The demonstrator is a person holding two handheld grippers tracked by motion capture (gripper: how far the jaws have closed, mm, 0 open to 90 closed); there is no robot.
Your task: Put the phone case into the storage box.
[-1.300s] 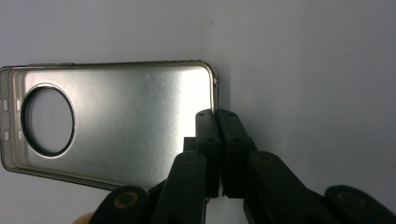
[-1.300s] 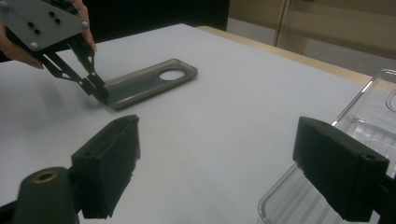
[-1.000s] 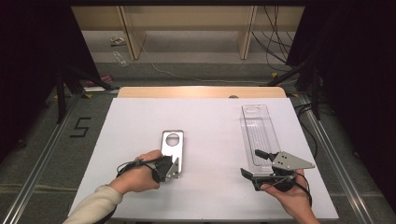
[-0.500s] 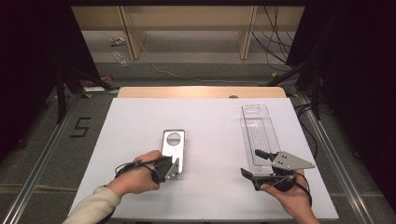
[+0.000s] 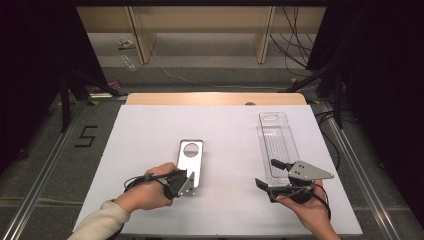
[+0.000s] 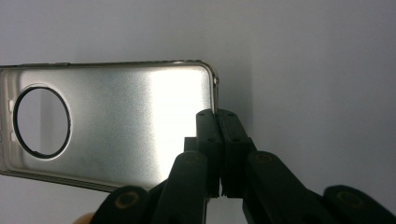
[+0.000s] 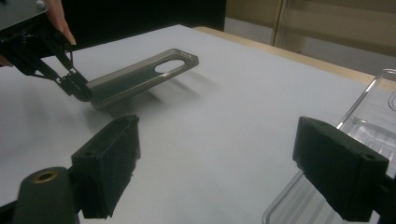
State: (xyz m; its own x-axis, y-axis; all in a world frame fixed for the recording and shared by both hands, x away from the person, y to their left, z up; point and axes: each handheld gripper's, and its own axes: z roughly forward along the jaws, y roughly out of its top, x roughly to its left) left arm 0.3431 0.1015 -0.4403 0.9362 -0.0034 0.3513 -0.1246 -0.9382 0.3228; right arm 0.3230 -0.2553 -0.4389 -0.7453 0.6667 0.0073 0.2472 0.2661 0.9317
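A silver metal phone case [image 5: 190, 159] with a round hole near its far end lies mid-table. My left gripper [image 5: 187, 184] is shut on the rim of its near corner, and the left gripper view shows the pads [image 6: 208, 128] pinched on the case [image 6: 116, 126] edge. From the right gripper view the case [image 7: 140, 74] hangs slightly off the table, tilted, with a shadow under it. My right gripper [image 5: 266, 173] stands open at the near end of a clear plastic case [image 5: 277, 140], nothing between its jaws [image 7: 215, 158].
Everything sits on a white board [image 5: 150, 130] covering the table, with a wooden strip [image 5: 215, 98] along its far edge. Beyond the table are a grey floor, shelf legs and cables. Dark frames stand at both sides.
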